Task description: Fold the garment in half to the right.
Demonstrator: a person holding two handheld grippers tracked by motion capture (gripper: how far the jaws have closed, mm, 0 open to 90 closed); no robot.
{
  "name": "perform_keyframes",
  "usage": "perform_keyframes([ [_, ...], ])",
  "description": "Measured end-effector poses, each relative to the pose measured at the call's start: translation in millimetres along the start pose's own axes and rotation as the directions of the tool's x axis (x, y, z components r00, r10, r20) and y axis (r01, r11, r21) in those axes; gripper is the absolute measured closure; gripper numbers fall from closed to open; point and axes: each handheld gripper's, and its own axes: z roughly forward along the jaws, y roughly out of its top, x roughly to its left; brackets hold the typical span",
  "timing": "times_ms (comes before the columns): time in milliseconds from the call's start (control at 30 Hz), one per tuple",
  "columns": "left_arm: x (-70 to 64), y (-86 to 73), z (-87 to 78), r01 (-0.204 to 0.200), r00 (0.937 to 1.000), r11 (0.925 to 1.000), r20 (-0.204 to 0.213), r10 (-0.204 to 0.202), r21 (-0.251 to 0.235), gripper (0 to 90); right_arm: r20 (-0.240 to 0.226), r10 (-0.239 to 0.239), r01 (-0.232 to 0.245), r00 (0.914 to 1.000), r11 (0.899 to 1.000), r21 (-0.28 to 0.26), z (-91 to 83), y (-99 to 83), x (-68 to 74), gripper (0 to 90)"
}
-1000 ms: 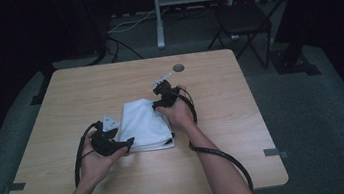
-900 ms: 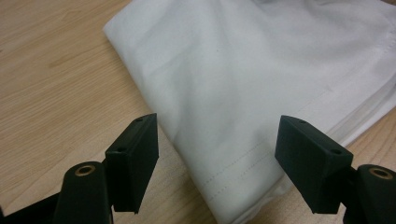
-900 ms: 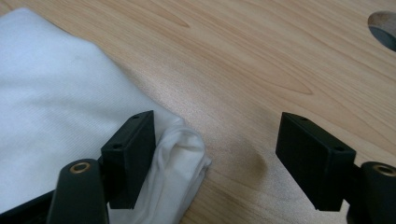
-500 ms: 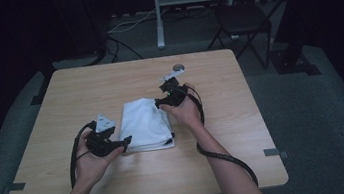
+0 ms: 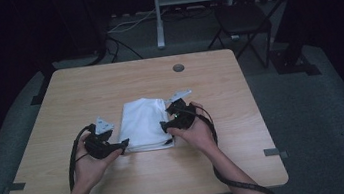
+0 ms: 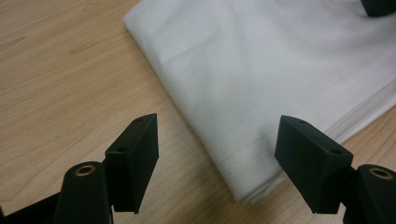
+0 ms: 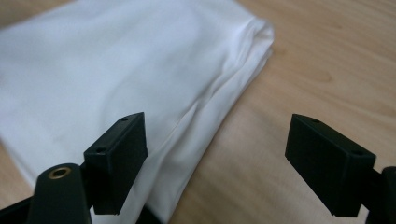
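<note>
A folded white cloth (image 5: 146, 123) lies flat near the middle of the table (image 5: 217, 76), with a gripper at each of its two side edges. The left gripper (image 5: 122, 145) sits just off the cloth's near left corner, its jaws spread wide and holding nothing; in the left gripper view the stitched hem corner of the cloth (image 6: 261, 88) lies between the jaws, on the wood. The right gripper (image 5: 165, 126) is at the cloth's right edge, near its front corner. Its jaws are also wide apart and empty, and the right gripper view shows the layered fold of the cloth (image 7: 116, 84) running up beside the left-hand jaw, which may just brush the fabric, though the angle makes that hard to judge.

Compared with half a second ago, the right gripper has come down from the cloth's far right corner to its near right edge, closer to the person. The left gripper has shifted a little toward the cloth's corner. The cloth itself looks unmoved and keeps the same folded shape.
</note>
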Motion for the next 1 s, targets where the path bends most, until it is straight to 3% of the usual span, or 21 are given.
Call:
perform_keyframes([
  [133, -2.9, -2.4, 3.3, -0.004, 1.0, 0.9999, 0.0, 0.004, 0.013, 29.9, 0.037, -0.053, 0.052, 0.9979, 0.998, 0.027, 3.3, -11.0, 5.7, 21.9],
  [400, -3.5, -3.9, 9.0, -0.009, 0.9999, 0.9997, -0.004, 0.009, 0.022, 29.9, 0.032, -0.032, 0.031, 0.999, 0.999, 0.006, 10.2, -18.5, 4.3, 22.6],
  [767, 9.9, 4.6, 18.9, 0.005, 0.9993, 0.9996, -0.036, -0.004, 0.029, 30.0, 0.052, -0.008, 0.008, 0.9986, 1.0, 0.001, 22.8, -7.4, -1.5, 22.1],
  [1000, 15.3, 8.8, 23.7, 0.025, 0.9991, 0.9995, -0.035, -0.025, 0.019, 29.9, 0.063, 0.011, -0.011, 0.9979, 1.0, 0.004, 30.7, 0.4, -6.9, 21.4],
])
